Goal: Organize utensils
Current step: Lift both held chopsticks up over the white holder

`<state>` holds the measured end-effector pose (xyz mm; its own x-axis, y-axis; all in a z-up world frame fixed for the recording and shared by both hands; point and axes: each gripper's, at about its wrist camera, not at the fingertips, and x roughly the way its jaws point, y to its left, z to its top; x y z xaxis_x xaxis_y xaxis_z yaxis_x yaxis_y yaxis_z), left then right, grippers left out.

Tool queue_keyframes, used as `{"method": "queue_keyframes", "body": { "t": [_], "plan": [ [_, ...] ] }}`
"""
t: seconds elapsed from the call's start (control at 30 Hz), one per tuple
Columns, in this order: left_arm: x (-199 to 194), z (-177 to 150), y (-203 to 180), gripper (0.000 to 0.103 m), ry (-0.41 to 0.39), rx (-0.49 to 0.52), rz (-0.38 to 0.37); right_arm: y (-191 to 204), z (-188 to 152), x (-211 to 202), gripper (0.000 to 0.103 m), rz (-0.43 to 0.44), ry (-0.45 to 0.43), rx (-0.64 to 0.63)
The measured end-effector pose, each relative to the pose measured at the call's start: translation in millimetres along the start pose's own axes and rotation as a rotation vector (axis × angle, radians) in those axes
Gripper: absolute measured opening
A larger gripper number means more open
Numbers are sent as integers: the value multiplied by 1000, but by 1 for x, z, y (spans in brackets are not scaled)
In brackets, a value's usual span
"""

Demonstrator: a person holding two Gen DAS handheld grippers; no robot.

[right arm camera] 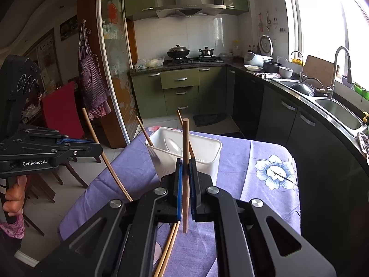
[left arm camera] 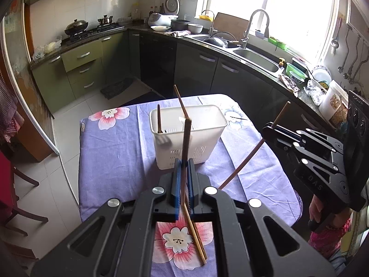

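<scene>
Brown wooden chopstick (left arm camera: 185, 143) clamped upright in left gripper (left arm camera: 183, 161), another (right arm camera: 185, 161) in right gripper (right arm camera: 185, 161); both pitched downward near white plastic utensil basket (left arm camera: 203, 143).

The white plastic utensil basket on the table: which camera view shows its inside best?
The right wrist view: the white plastic utensil basket there shows a spoon inside. The left wrist view shows its slotted wall better, but less of the interior.

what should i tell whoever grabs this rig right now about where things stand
Left gripper: shut on one chopstick, lifted off the table.
Right gripper: shut on another chopstick, also lifted.
White utensil basket stands mid-table, already holding a chopstick and a pale spoon.
A loose pair of chopsticks lies on the cloth near you.
Left: drop both held sticks in the basket, then the pair.
</scene>
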<state>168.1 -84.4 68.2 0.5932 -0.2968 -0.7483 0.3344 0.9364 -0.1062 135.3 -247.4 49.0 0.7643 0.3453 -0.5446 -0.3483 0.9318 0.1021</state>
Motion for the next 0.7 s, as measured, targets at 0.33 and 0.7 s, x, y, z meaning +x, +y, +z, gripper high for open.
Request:
{"method": "queue_keyframes", "body": {
  "t": [0.33, 0.7],
  "plan": [
    [-13, 26, -7, 5, -41, 7, -21, 2, 35, -19, 6, 33, -25, 6],
    [-42, 59, -11, 5, -117, 15, -22, -3, 78, -39, 6, 41, -49, 15]
  ]
}}
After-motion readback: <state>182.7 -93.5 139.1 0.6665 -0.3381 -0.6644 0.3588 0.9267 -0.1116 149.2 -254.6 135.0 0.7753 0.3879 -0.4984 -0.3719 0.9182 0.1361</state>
